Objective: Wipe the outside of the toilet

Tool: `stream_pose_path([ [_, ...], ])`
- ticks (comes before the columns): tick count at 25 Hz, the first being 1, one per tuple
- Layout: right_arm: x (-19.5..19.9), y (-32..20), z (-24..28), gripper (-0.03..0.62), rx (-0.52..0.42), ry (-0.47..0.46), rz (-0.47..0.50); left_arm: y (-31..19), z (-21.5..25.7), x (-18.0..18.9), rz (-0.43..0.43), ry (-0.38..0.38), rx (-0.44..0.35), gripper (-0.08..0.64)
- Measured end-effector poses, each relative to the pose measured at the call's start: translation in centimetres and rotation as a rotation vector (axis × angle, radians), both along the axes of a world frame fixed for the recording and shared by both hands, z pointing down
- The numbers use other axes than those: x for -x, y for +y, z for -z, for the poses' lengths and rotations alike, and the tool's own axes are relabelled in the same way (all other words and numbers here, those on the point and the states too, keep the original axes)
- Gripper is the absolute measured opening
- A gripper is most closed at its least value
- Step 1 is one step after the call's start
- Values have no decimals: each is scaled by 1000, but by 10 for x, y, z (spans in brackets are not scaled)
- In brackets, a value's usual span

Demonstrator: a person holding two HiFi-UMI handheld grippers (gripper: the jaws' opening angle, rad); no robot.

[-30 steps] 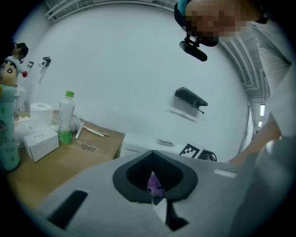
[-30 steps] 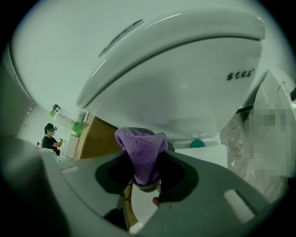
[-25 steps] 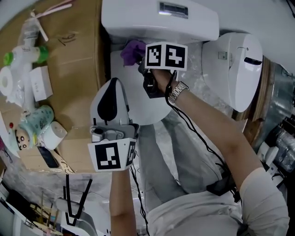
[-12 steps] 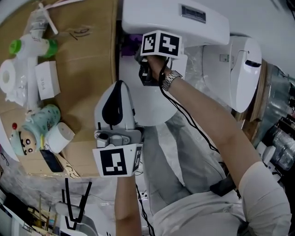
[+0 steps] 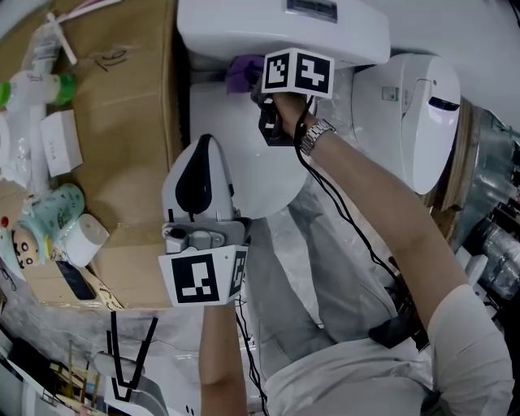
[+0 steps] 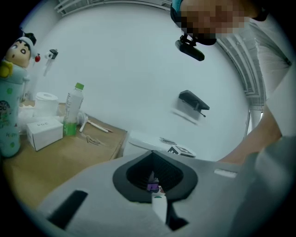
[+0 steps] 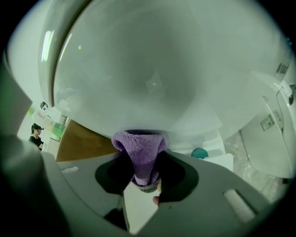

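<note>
The right gripper [image 5: 258,88] has its fingers closed tight on a purple cloth [image 5: 241,71], pressed into the narrow gap where the toilet [image 5: 244,162] lid meets the tank [image 5: 276,28]; the left gripper [image 5: 203,154], fingers together and empty, hangs over the lid's left edge, close beside the brown worktop [image 5: 130,122]

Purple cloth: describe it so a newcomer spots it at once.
Find the white toilet tank at the head view's top. Under its front edge, the right tool pinches a fuzzy purple cloth. Nothing else there is purple; the toilet is all white.
</note>
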State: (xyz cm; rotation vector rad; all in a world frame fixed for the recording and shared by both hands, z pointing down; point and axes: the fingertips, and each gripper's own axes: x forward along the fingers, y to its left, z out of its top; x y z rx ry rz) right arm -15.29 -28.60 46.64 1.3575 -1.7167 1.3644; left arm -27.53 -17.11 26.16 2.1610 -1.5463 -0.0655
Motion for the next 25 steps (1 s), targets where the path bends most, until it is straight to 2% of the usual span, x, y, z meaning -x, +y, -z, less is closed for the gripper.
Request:
stream_pose_path([
  [10, -129, 12, -8, 146, 3, 56, 2, 20, -18, -71, 40, -46, 52, 6],
  [15, -181, 13, -11, 146, 6, 79, 17, 15, -16, -101, 83, -49, 48, 6],
  [21, -223, 13, -12, 146, 3, 117, 48, 9, -14, -126, 111, -57, 45, 6],
  [25, -236, 17, -11, 146, -16, 139, 44, 7, -17, -125, 132, -50, 52, 6],
])
